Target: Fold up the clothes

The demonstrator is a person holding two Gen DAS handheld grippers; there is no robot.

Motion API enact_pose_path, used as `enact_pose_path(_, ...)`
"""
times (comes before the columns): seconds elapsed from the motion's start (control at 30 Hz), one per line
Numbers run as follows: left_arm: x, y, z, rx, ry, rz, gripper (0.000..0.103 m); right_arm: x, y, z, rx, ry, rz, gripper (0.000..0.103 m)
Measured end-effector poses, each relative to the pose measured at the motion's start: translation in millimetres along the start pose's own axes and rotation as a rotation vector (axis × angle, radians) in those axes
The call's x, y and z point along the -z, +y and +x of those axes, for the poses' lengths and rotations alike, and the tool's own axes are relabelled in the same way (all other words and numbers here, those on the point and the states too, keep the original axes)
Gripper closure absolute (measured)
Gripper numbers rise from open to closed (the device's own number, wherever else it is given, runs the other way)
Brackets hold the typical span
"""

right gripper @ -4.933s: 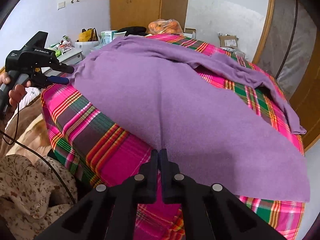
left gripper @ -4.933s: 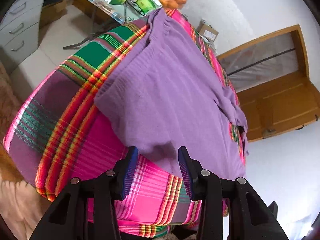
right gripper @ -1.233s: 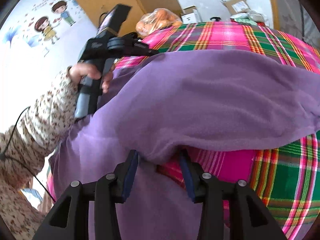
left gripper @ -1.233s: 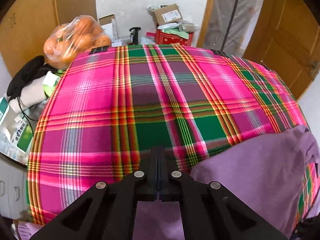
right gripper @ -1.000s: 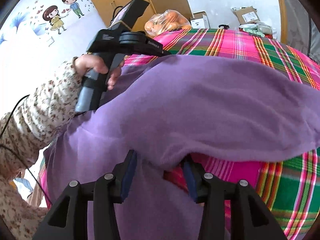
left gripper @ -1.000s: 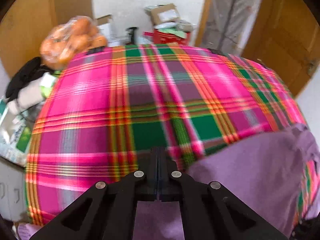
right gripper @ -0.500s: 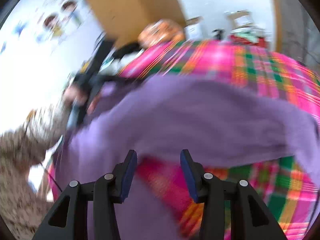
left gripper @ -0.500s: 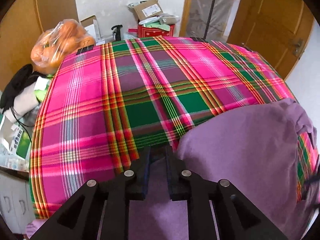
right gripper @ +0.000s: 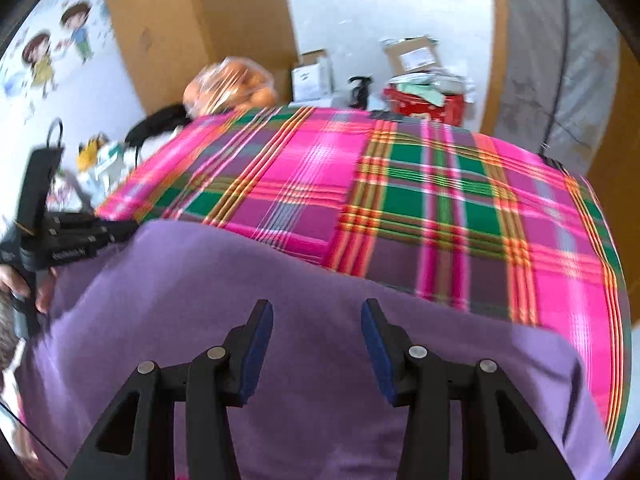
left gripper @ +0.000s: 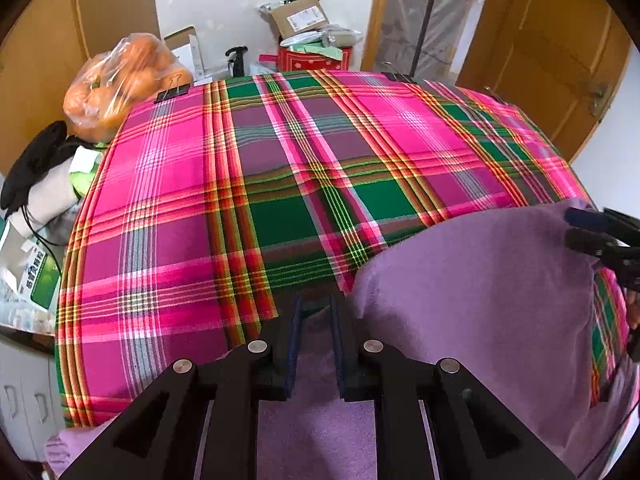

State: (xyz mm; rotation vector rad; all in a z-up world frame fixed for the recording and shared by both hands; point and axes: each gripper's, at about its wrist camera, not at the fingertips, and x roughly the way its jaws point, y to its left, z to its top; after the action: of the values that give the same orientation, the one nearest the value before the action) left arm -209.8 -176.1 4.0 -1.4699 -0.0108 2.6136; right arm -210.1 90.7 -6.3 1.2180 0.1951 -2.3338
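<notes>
Purple garment [left gripper: 480, 292] lies on near half of desk, over plaid cloth [left gripper: 280, 168], far half of cloth bare. Fabric soft, fleecy, limp, light; judged to sag and drape, no stiffness, unlikely to slip on cloth.

Left tool [left gripper: 314, 312] jaws slightly parted, purple fabric showing between them, no firm pinch.

Right tool [right gripper: 317, 320] jaws wide apart, hovering above garment, holding nothing.

Best hold, judged: pinch at folded edge or corner, both tools well apart, lift evenly to avoid bunching.
</notes>
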Motion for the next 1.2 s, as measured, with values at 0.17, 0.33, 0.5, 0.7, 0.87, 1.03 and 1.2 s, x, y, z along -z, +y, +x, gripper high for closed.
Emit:
enact_pose_path(0.17, -0.3, 0.4, 0.2, -0.006, -0.003, -0.014, 0.088, -7.1, 4.3, 29.7, 0.046, 0.04, -0.013, 0.056)
enact_pose_path(0.33, -1.1, 3.1, 1.2, -0.016, -0.019, -0.072, 0.09, -11.0, 9.3, 29.6, 0.073, 0.009, -0.03, 0.098)
enact_pose_path(0.5, -6.4, 8.2, 4.1, -0.067, -0.022, -0.109, 0.091, -24.3, 10.5, 25.7, 0.156, -0.066, -0.013, 0.099)
enact_pose_path(0.7, -8.8, 12.9, 4.5, -0.064, -0.015, -0.138, 0.091, -27.8, 14.0, 36.9, 0.187, -0.045, -0.001, 0.097)
enact_pose_path(0.87, -1.7, 12.6, -8.2, -0.055, -0.013, -0.154, 0.091, -19.2, 10.4, 14.2, 0.16, -0.069, 0.076, 0.083)
enact_pose_path(1.03, 14.8, 9.1, -35.4, -0.02, -0.039, -0.154, 0.091, 22.4, 24.8, -33.2, -0.024, -0.073, 0.101, 0.083)
enact_pose_path(1.2, 41.7, 2.2, -55.2, 0.027, -0.023, -0.158, 0.091, 77.0, 59.6, -35.1, -0.232, 0.09, 0.066, 0.083)
